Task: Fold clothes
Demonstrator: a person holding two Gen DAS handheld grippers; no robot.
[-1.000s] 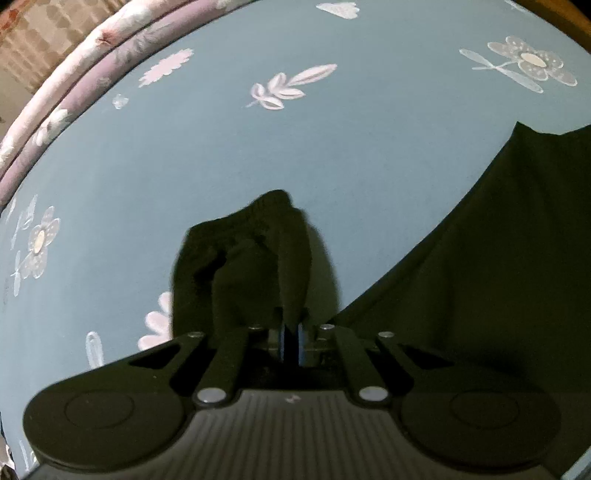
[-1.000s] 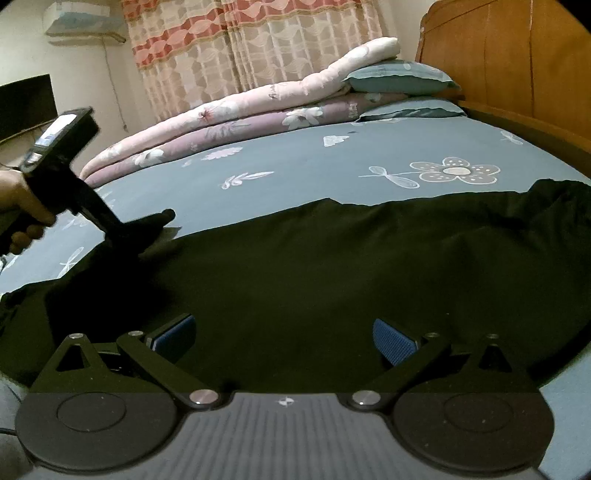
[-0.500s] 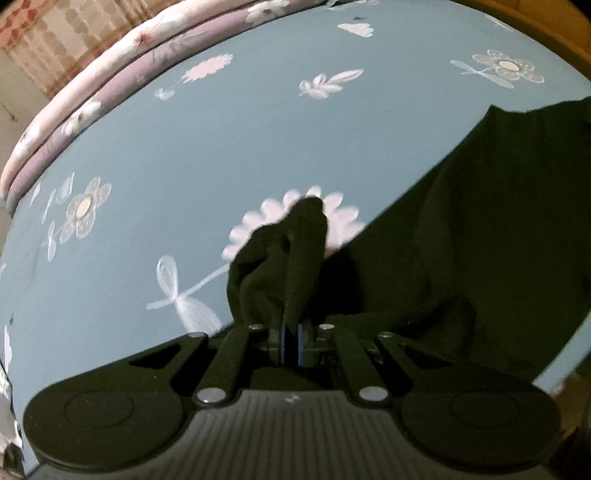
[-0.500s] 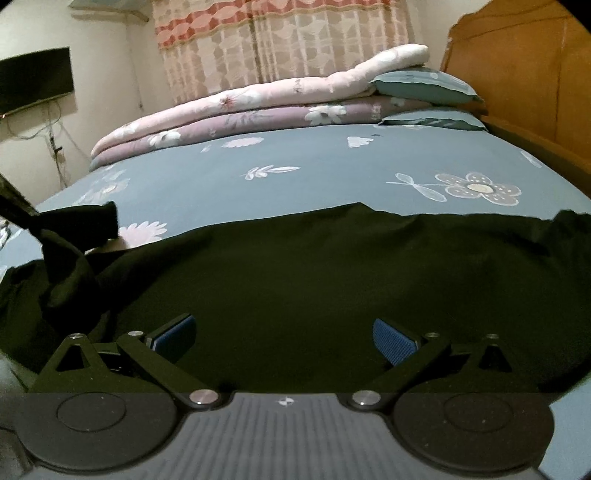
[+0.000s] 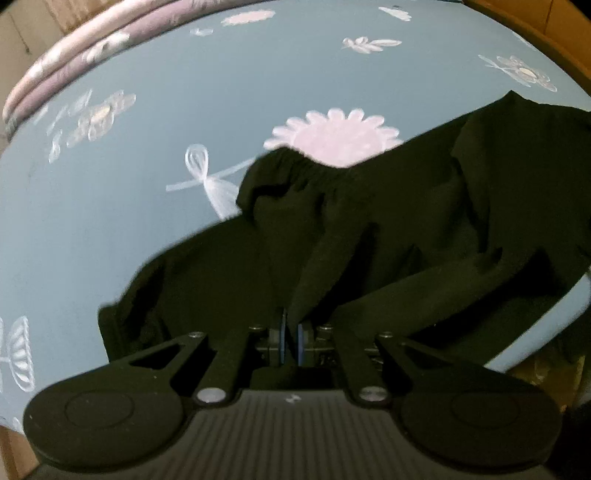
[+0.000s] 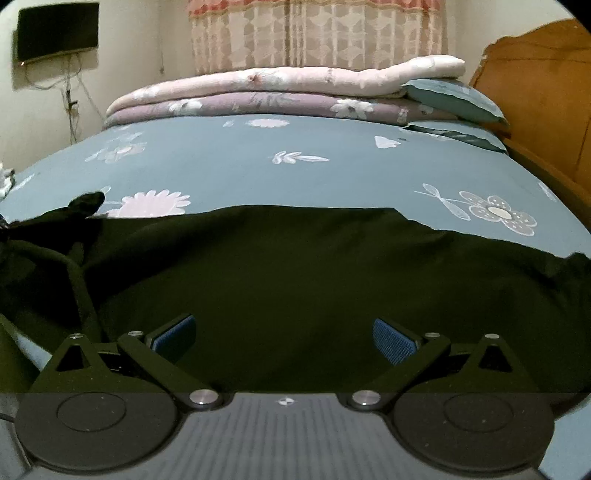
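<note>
A black garment (image 6: 295,280) lies spread across the near part of a blue flowered bed (image 6: 258,173). In the left wrist view my left gripper (image 5: 290,341) is shut on a pinched fold of that black garment (image 5: 388,229), and a ribbed cuff (image 5: 295,166) bunches just beyond the pads over a pink daisy print. The lifted cuff (image 6: 86,203) shows at the left edge of the right wrist view. My right gripper (image 6: 284,334) stands open low over the cloth, blue pads (image 6: 391,338) wide apart with nothing pinched between them.
Folded quilts (image 6: 277,92) and pillows (image 6: 454,99) are stacked at the far side of the bed. A wooden headboard (image 6: 535,92) rises on the right. A dark screen (image 6: 57,31) hangs on the left wall beside a curtain (image 6: 314,33). Bare sheet lies beyond the garment.
My left gripper has carried the pinched cloth sideways across the bed, so more of the garment now lies beneath it. The right gripper's view has rolled level and stayed open.
</note>
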